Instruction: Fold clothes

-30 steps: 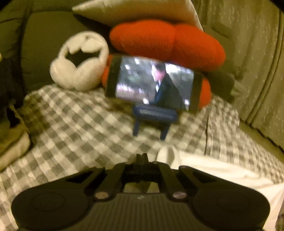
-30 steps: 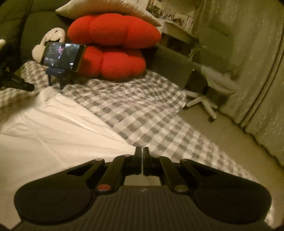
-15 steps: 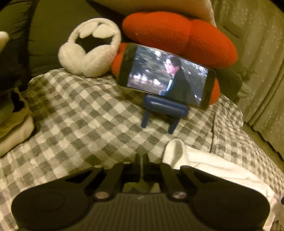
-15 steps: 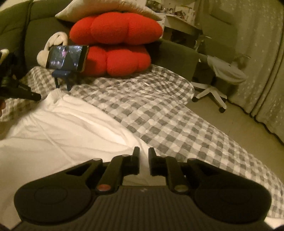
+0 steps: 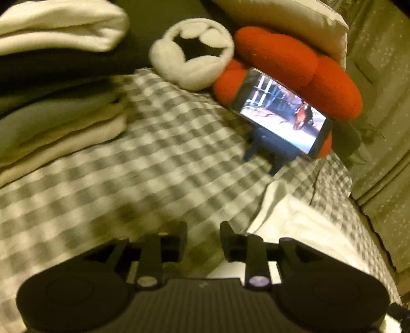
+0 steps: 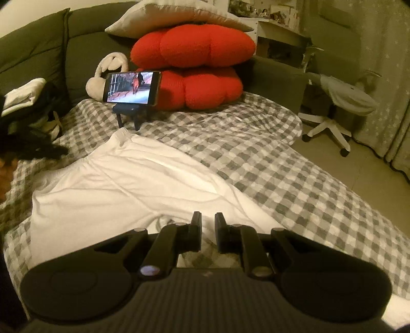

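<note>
1. A bed (image 6: 256, 164) carries everything, covered with a grey-and-white checked sheet.
2. A white garment (image 6: 123, 184) lies spread flat on the sheet's near half.
3. A phone (image 6: 130, 87), screen lit, stands on a small dark stand (image 6: 128, 111) beyond the garment.
4. Two red cushions (image 6: 192, 69) sit stacked behind the phone, with a pale pillow (image 6: 174, 18) on top.
5. White fluffy earmuffs (image 5: 189, 59) lie beside the cushions.
6. Folded clothes (image 5: 51, 97) are piled at the left edge.

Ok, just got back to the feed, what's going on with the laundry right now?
A person is folding clothes on a checked bedspread with two handheld grippers. A white garment lies spread out, held by neither. The left gripper is opening over bare bedspread beside it; the right gripper is slightly open above its near edge. Folded clothes are stacked on the left.
</note>
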Demonstrator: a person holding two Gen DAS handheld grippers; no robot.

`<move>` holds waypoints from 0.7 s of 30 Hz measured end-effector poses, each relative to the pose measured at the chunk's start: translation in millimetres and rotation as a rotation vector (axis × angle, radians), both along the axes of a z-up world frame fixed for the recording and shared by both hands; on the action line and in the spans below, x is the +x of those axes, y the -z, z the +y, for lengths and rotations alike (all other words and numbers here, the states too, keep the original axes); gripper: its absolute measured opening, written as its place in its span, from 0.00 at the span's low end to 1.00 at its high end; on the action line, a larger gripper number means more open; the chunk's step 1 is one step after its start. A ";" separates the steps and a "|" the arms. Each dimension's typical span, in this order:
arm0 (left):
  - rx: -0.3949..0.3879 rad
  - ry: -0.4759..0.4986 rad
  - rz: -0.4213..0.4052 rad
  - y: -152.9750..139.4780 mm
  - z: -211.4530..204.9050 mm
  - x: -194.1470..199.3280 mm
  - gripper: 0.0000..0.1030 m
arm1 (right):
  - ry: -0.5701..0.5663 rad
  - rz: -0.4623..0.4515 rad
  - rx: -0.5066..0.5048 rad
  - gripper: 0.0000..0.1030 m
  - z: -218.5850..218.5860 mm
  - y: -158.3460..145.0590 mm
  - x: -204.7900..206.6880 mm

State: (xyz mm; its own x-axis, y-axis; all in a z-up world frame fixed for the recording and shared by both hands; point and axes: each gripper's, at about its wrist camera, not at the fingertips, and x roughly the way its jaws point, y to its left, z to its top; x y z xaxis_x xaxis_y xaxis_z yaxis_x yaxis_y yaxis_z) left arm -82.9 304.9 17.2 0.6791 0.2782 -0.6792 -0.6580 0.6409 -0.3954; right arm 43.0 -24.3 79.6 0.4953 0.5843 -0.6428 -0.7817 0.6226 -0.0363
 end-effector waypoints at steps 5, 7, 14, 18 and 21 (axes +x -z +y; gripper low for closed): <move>-0.042 -0.022 -0.005 2.3 -9.2 -28.3 0.33 | 0.031 0.029 0.042 0.35 -8.9 3.2 -19.0; -0.026 -0.016 0.001 2.1 -15.7 -33.1 0.33 | 0.035 0.043 0.054 0.35 -8.4 2.1 -27.9; -0.036 0.039 0.024 12.2 -27.4 -25.1 0.56 | -0.004 0.111 0.041 0.35 1.8 12.5 -37.4; 0.061 0.077 0.069 12.3 -36.1 -14.2 0.07 | -0.024 0.116 -0.050 0.27 13.2 30.5 -38.3; 0.056 0.059 0.045 9.8 -29.7 -17.9 0.04 | -0.014 0.111 -0.084 0.02 13.6 38.7 -35.2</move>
